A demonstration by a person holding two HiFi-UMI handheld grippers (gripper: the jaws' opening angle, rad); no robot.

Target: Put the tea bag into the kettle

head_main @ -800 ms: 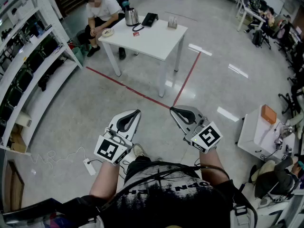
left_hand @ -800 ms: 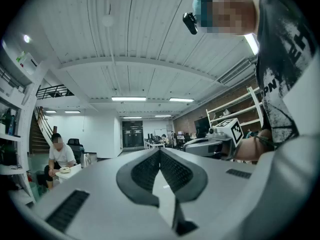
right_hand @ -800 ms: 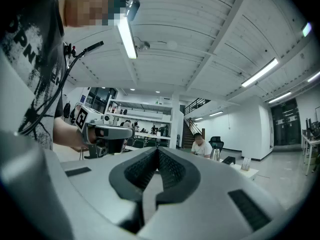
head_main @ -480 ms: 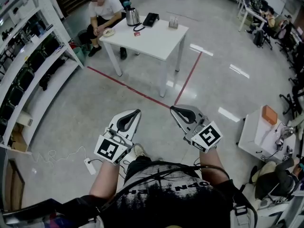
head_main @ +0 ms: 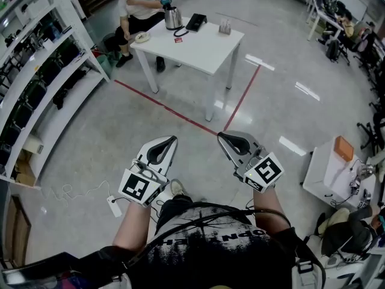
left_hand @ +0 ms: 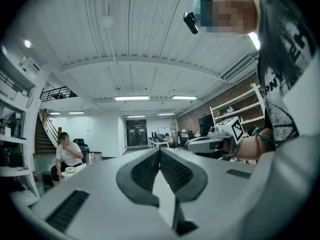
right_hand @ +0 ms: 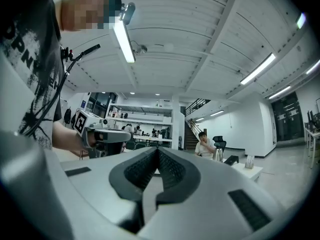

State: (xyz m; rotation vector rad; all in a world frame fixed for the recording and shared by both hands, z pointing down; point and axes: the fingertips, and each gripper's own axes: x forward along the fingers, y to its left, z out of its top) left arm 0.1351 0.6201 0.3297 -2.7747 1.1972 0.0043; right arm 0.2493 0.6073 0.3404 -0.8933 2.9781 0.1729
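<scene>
A steel kettle [head_main: 173, 18] stands at the far left corner of a white table [head_main: 204, 50], well ahead of me across the floor. A small red packet [head_main: 178, 40], possibly the tea bag, lies on the table near the kettle. My left gripper [head_main: 172, 139] and right gripper [head_main: 220, 136] are held side by side at waist height, both shut and empty. In the left gripper view the jaws [left_hand: 160, 149] meet with nothing between them, and the kettle [left_hand: 90, 156] shows far off. The right gripper view has shut jaws [right_hand: 158, 149] and the distant kettle [right_hand: 218, 155].
A person [head_main: 138, 5] sits at the table's far left beside a small plate [head_main: 142, 38]. A black case [head_main: 197, 21] and a clear holder [head_main: 225, 27] are on the table. Shelving [head_main: 36, 83] lines the left wall; a red floor line [head_main: 180, 116] crosses ahead; a power strip [head_main: 113, 205] lies near my feet.
The table and the red line have shifted slightly in the head view as I move across the floor. Both grippers stay shut and keep their places.
</scene>
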